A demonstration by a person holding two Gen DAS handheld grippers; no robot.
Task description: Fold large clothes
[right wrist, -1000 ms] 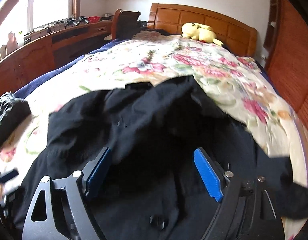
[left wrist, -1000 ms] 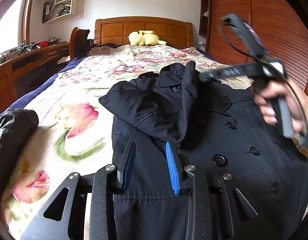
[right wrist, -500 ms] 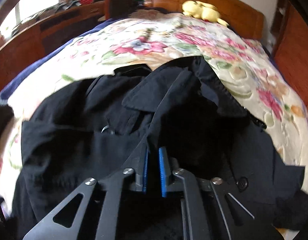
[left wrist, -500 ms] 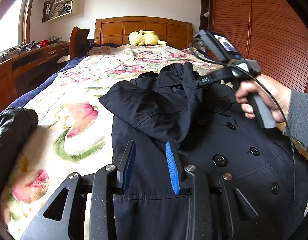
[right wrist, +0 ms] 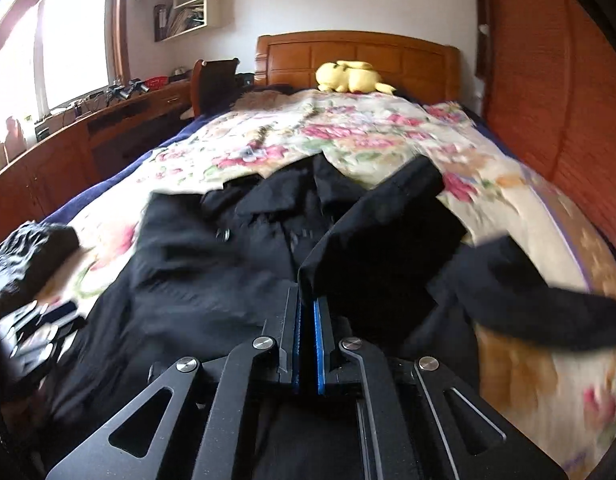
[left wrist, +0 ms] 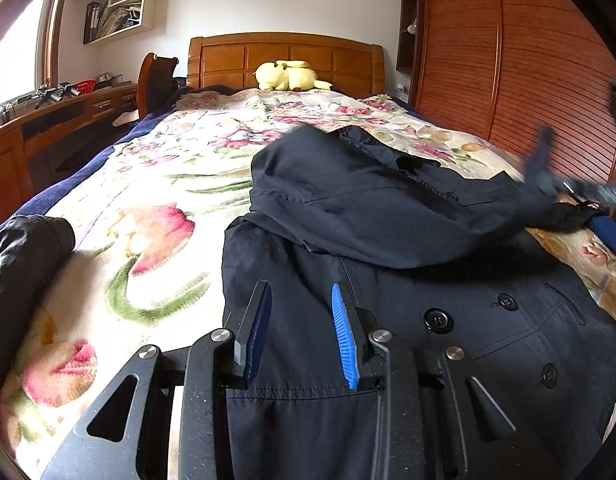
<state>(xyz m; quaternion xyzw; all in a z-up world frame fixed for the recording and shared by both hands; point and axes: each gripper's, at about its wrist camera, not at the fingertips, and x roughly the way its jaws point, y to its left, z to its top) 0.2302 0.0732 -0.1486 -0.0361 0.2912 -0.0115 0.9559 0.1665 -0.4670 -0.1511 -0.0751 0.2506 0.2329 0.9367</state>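
A large black double-breasted coat (left wrist: pixel 448 280) lies front-up on the floral bedspread (left wrist: pixel 156 208). My left gripper (left wrist: pixel 302 320) rests low over the coat's left side. Its blue pads stand partly apart and the cloth lies flat between them, not pinched. In the right wrist view my right gripper (right wrist: pixel 306 300) is shut on the edge of the coat's sleeve (right wrist: pixel 384 240), which bunches up in front of the tips. The left wrist view shows the sleeve (left wrist: pixel 368 204) drawn across the chest toward the blurred right gripper (left wrist: pixel 580 192) at the far right.
A second dark garment (left wrist: pixel 24 256) lies bunched at the bed's left edge. A yellow plush toy (left wrist: pixel 288 76) sits by the wooden headboard (left wrist: pixel 284 52). A desk (left wrist: pixel 48 120) and chair (left wrist: pixel 156 76) stand left of the bed, slatted wardrobe doors (left wrist: pixel 508 80) on the right.
My right gripper went from open above the coat to shut on the sleeve, then swept right, dragging the sleeve across the chest. The left gripper kept still.
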